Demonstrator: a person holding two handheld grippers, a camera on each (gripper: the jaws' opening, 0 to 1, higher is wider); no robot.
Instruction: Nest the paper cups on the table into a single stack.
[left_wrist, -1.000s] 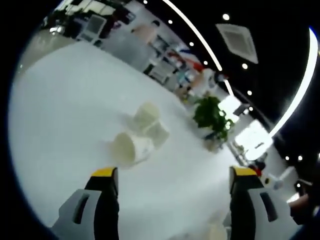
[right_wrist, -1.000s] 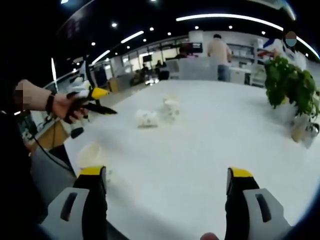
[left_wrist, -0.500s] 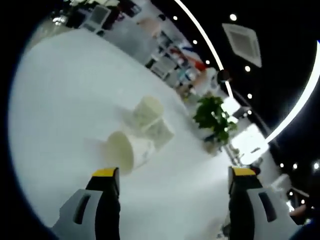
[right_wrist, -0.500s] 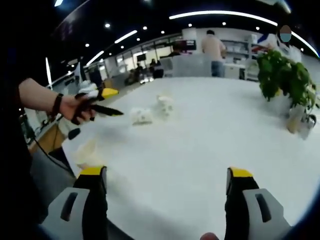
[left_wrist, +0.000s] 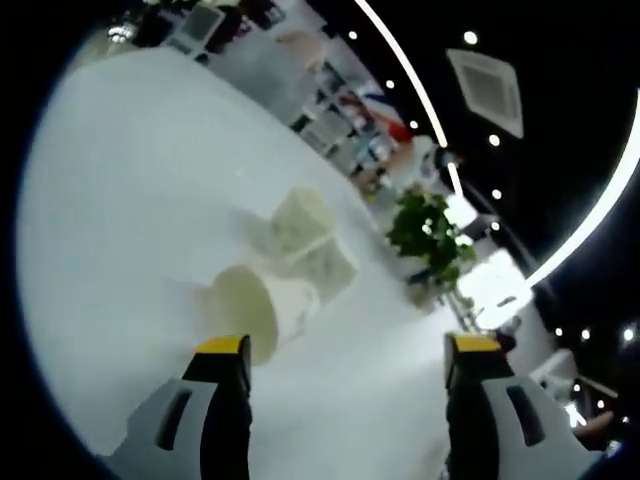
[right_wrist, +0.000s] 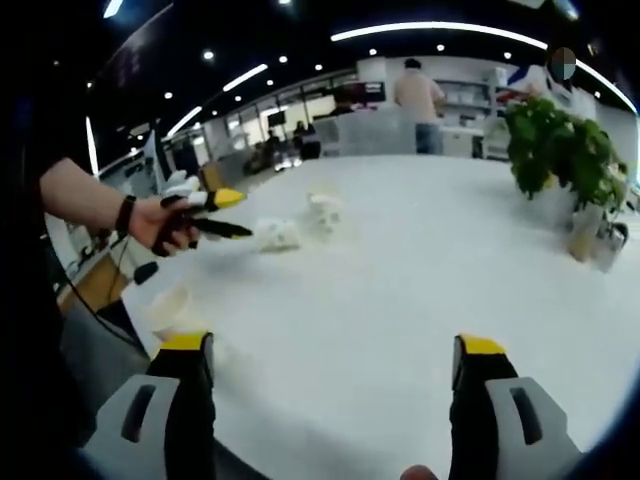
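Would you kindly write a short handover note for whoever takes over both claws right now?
Left claw: open, holding nothing, pointed at the cup lying on its side, mouth toward it.
Right claw: open, holding nothing, hovering over the table.
Two more cups stand just beyond the tipped one. Another cup sits near the table edge by the right claw's left jaw.
Done: nothing nested yet.
Left: pick up the tipped cup, nest all cups into one stack.

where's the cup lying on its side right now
In the left gripper view, the tipped cup lies on the white table just ahead of the left gripper, nearer its left jaw, mouth toward the camera, with two more cups just beyond it.
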